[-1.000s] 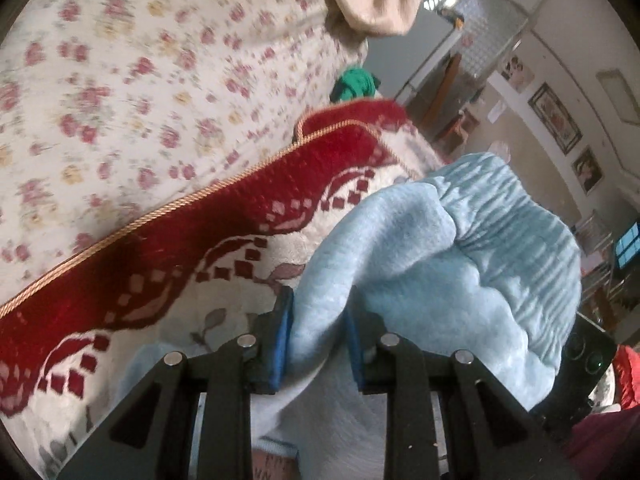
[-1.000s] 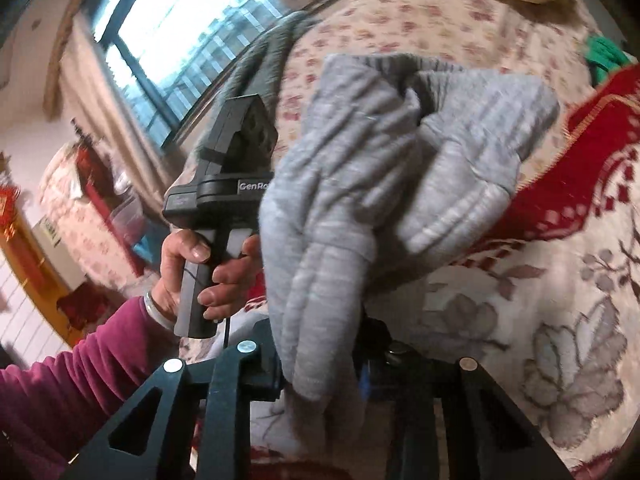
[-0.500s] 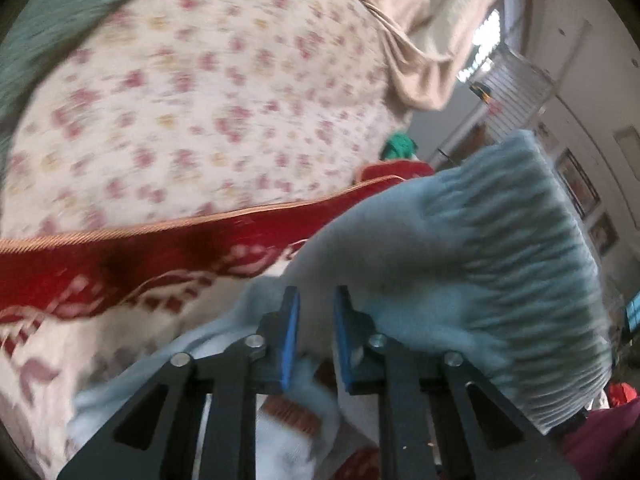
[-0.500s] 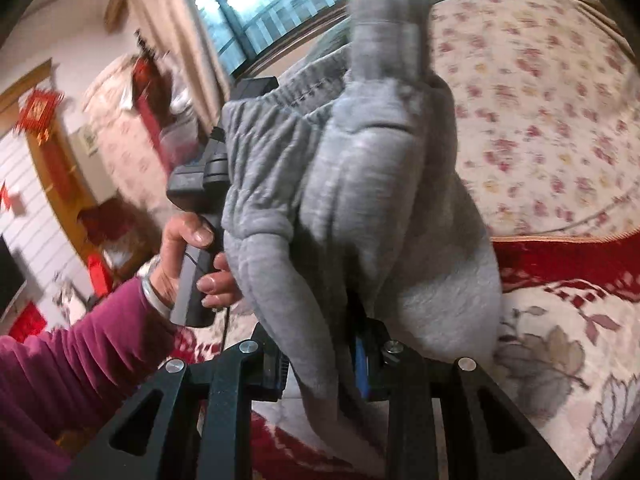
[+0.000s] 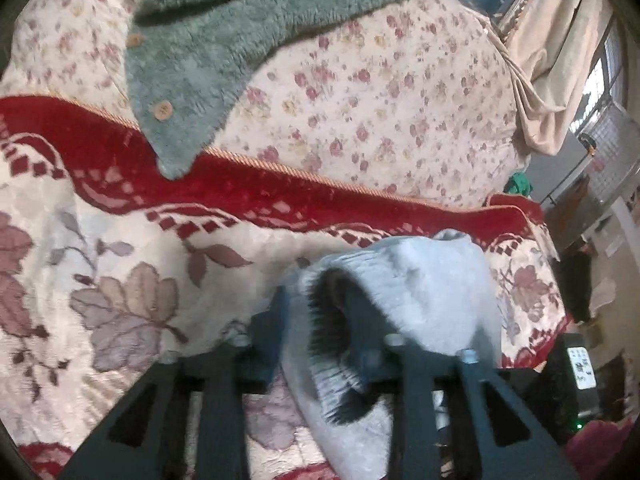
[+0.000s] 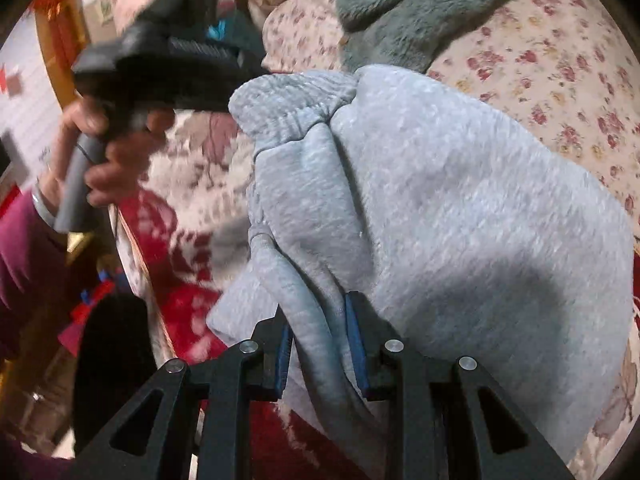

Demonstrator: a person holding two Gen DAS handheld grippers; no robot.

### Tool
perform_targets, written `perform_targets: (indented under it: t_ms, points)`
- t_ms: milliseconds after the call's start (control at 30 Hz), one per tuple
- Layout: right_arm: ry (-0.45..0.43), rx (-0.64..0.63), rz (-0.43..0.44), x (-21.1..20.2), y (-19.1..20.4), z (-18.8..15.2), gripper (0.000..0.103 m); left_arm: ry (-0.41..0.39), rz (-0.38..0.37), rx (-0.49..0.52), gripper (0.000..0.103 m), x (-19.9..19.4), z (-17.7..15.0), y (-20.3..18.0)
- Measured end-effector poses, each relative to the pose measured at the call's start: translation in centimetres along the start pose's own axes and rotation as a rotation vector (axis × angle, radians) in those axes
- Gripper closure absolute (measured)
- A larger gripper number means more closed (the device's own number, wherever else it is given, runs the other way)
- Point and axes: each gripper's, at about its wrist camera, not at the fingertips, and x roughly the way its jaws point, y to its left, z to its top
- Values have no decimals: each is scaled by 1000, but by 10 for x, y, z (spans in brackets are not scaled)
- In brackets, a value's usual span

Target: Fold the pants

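The light grey fleece pants (image 5: 440,300) lie bunched on the red and cream blanket (image 5: 120,260). My left gripper (image 5: 320,320) is low over the blanket. Its jaws are opening, and the ribbed waistband hangs loosely between them with its dark inside showing. In the right wrist view the pants (image 6: 460,220) fill the middle as a folded heap. My right gripper (image 6: 320,344) has a thick fold of them between its blue pads; its jaws are opening slightly and still press the cloth. A hand (image 6: 108,148) holds the left gripper's black body (image 6: 168,60) at the upper left.
A grey-green fleece garment (image 5: 208,40) with buttons lies across the floral sheet (image 5: 400,100) and overlaps the blanket's red border. A beige curtain (image 5: 560,60) hangs at the far right by a window. A maroon sleeve (image 6: 24,248) is at the left edge.
Both grippers have swung across the bed and come lower, bringing the pants onto the blanket. The left jaws, nearly shut on the waistband before, now stand apart. The green garment has come into view.
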Motion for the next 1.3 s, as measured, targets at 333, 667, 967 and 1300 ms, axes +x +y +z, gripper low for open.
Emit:
perform_targets:
  t_ms: [333,667,967,1300]
  points:
    - [-99,95,137,-55,1,3,34,-136,-26,21,28,-31,12,-51]
    - [-249,290,135,-95,-40,8,34,-184,7,125,21,-33,13,-99]
    - [-251,384,-54,-100,-84,12,32,-169,139,213,21,11,-5,-129]
    - [-236,442,-142,-89,-118,15,31,-159,237,215,21,38,-17,-119]
